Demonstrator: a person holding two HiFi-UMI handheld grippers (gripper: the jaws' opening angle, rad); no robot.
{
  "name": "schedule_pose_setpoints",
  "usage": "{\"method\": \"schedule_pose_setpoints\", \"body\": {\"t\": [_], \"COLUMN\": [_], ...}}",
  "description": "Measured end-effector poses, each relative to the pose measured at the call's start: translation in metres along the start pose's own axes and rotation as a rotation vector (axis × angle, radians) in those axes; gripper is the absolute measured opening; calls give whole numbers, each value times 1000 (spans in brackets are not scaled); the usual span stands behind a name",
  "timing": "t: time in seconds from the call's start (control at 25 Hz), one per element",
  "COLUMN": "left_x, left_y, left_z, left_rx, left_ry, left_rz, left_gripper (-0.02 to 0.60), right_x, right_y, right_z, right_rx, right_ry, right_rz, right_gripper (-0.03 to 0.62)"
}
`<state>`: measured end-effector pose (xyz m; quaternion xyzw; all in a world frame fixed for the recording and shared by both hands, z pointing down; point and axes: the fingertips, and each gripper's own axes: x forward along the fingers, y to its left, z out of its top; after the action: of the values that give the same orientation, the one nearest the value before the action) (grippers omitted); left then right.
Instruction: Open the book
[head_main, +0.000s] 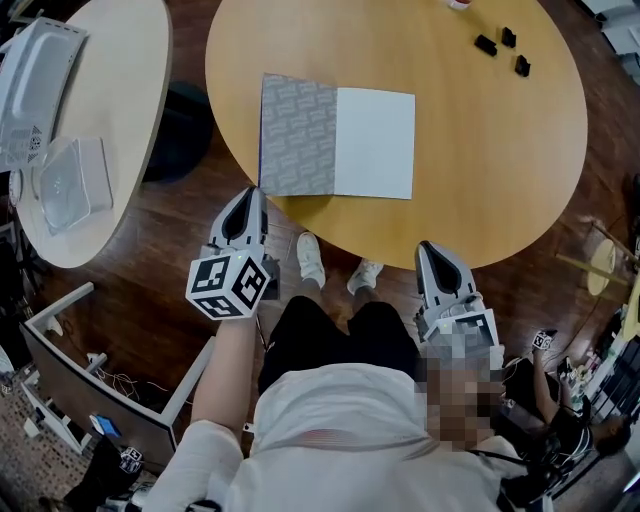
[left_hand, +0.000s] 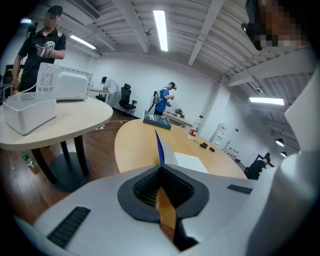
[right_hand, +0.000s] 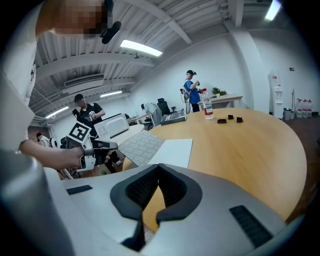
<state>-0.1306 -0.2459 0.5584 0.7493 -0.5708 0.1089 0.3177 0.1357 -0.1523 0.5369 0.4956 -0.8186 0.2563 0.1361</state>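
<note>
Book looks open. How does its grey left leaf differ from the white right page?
The grey left leaf carries a repeating pattern, while the white right page is plain. The grey left leaf's near corner sits at the table edge, close to the left tool. The white right page lies further in, apart from the right tool. Both face up, and neither is held by a tool.
</note>
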Motion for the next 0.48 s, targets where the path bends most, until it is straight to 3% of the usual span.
{"method": "schedule_pose_setpoints", "body": {"t": [0.32, 0.48], "left_x": [9, 18], "left_y": [31, 44], "left_z": [-33, -56], "left_rx": [1, 57], "left_ry": [61, 101], "left_rz": [12, 24], "left_gripper": [11, 11], "right_x": [6, 8], "right_y": [15, 20], "right_z": [-11, -16], "right_rx": [1, -1], "right_ry": [25, 36], "right_rz": [-11, -17], "right_gripper": [5, 5]}}
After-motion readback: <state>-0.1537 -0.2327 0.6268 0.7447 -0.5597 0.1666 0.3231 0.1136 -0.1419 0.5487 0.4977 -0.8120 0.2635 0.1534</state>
